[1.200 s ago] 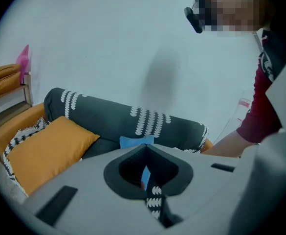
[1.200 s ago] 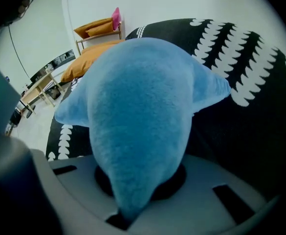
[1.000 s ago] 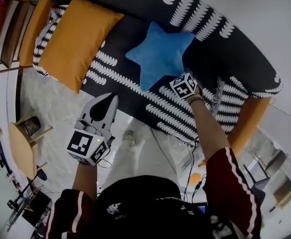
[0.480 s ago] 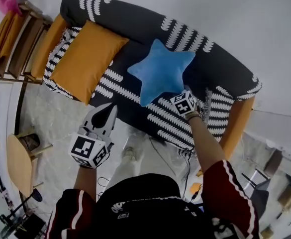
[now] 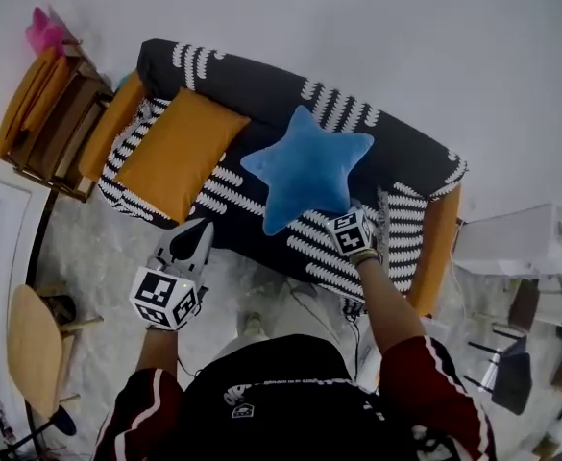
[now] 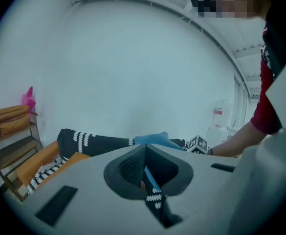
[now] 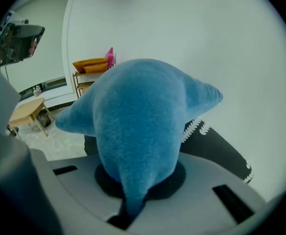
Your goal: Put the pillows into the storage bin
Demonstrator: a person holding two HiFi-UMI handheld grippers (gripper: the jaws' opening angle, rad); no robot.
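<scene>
Both hands are up since the last frame. Left gripper (image 5: pixel 202 230) pressed together, empty. Orange pillow (image 5: pixel 177 152) lies on the sofa (image 5: pixel 261 89). Blue star pillow (image 5: pixel 307 176) is now off the seat, one point pinched in the right gripper (image 5: pixel 343 214). Keep the pinch firm and swing slowly; no bin in view.

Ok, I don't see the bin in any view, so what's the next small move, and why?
Probably turn away from the sofa to find the bin: the right tongs are shut on one point of the blue star pillow, it's up off the sofa, and no bin shows here.
</scene>
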